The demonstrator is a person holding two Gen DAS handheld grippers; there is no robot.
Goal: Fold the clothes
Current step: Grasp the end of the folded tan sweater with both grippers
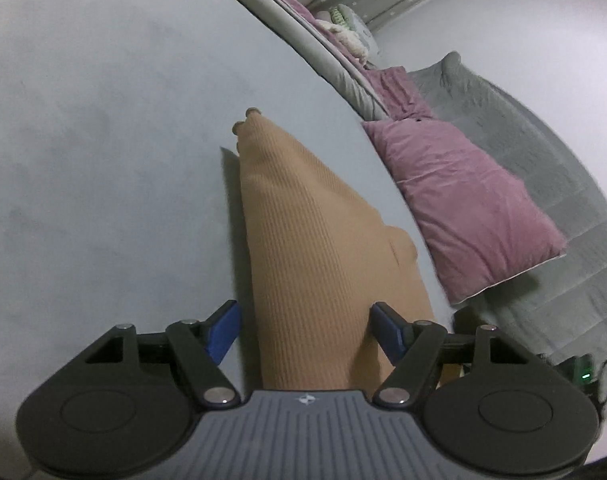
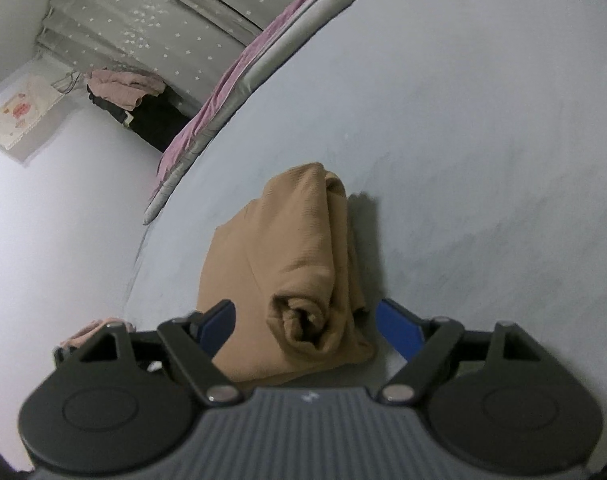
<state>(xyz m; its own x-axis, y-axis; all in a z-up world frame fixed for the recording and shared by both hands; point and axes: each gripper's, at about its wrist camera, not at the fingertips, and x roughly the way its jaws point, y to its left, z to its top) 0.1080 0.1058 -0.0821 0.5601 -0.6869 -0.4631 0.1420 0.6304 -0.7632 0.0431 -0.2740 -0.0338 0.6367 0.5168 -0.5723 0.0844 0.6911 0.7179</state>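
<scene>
We see tan garment [image 2: 291,264] folded compact at bed [image 2: 483,140] 12 o'clock; left gripper [image 1: 303,330] and right gripper [image 2: 307,326] spread, straddling it.

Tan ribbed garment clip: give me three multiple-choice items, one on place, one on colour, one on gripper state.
1. Where does the tan ribbed knit garment lie?
A. on the pale blue bed sheet
B. on the floor
C. on the pillow

2. What colour is the velvet pillow beside the bed?
A. green
B. mauve-pink
C. black

3. How do the fingers of the right hand-held gripper stand?
A. clamped on the cloth
B. out of view
C. apart, either side of the garment's rolled end

Key: 1 A, sheet surrounds the garment; 2 B, left wrist view shows it; 3 C, blue fingers spread.
</scene>
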